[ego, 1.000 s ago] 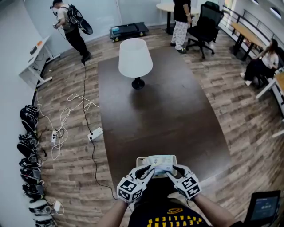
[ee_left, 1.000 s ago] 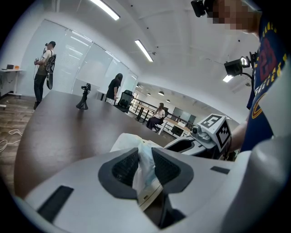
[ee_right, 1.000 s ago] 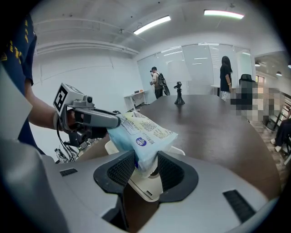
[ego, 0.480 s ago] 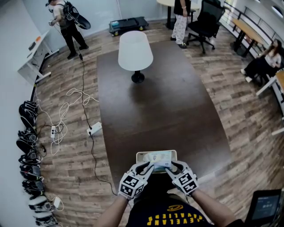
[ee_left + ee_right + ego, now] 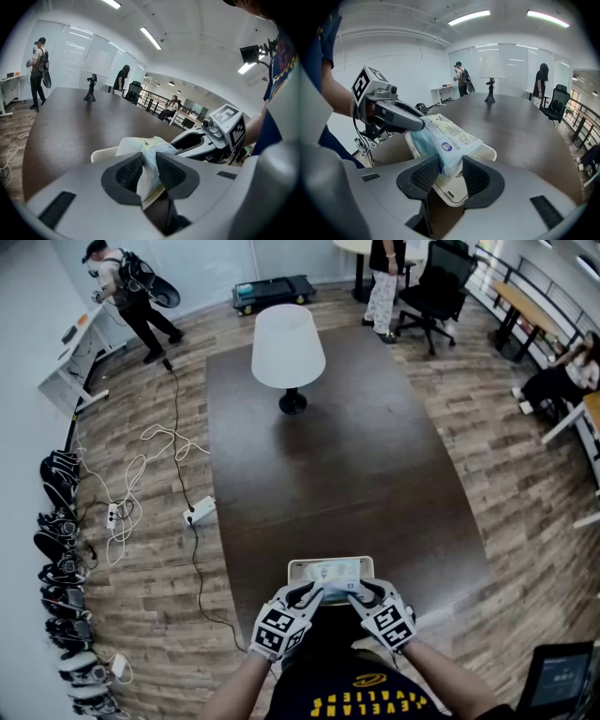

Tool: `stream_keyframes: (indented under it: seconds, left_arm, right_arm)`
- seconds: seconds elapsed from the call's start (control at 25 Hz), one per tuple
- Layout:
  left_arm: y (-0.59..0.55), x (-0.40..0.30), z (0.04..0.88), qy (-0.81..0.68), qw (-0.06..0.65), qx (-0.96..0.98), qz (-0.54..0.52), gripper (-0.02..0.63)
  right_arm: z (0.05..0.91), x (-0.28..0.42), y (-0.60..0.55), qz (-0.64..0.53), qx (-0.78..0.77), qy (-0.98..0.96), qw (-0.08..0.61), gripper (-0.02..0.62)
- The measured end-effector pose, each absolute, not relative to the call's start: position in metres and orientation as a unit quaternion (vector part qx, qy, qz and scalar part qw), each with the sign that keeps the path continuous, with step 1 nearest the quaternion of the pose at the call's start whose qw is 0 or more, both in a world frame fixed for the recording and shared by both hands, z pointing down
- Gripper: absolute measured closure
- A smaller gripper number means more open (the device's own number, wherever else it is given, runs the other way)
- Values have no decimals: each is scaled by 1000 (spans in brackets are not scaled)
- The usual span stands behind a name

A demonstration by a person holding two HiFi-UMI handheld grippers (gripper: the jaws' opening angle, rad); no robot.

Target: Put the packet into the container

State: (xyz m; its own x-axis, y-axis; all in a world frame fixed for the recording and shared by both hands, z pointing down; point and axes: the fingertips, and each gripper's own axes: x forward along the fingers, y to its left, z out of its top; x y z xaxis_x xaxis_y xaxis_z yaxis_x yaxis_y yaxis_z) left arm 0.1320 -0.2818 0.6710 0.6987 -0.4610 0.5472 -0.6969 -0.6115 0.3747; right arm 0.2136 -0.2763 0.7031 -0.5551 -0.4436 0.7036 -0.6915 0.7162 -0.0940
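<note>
Left hand-held gripper (image 5: 149, 168) and right hand-held gripper (image 5: 451, 172) each pinch one end of the packet (image 5: 449, 137), apparently wet wipes, over the cream container (image 5: 489, 152) on the tabletop (image 5: 328, 465). It looks soft, light and slippery, so gripping the sealed ends suits it.

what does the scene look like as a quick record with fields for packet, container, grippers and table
packet: pale blue, printed, held at both ends just over the container
container: shallow cream tray at the table's near edge
left gripper: shut on one end of the packet
right gripper: shut on the other end
table: dark wood, white lamp at the far end
task state: packet not yet released
</note>
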Motion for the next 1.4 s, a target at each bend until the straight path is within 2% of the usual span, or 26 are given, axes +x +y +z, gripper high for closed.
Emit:
stream_keyframes:
  seconds: [1.08, 1.4]
  left_arm:
    - [-284, 118, 698, -371, 325, 832, 252, 531]
    - [-282, 116, 697, -403, 302, 824, 260, 448]
  right_arm:
    - [707, 205, -279, 166, 313, -864, 358, 433]
    - [709, 211, -277, 183, 322, -860, 352, 431]
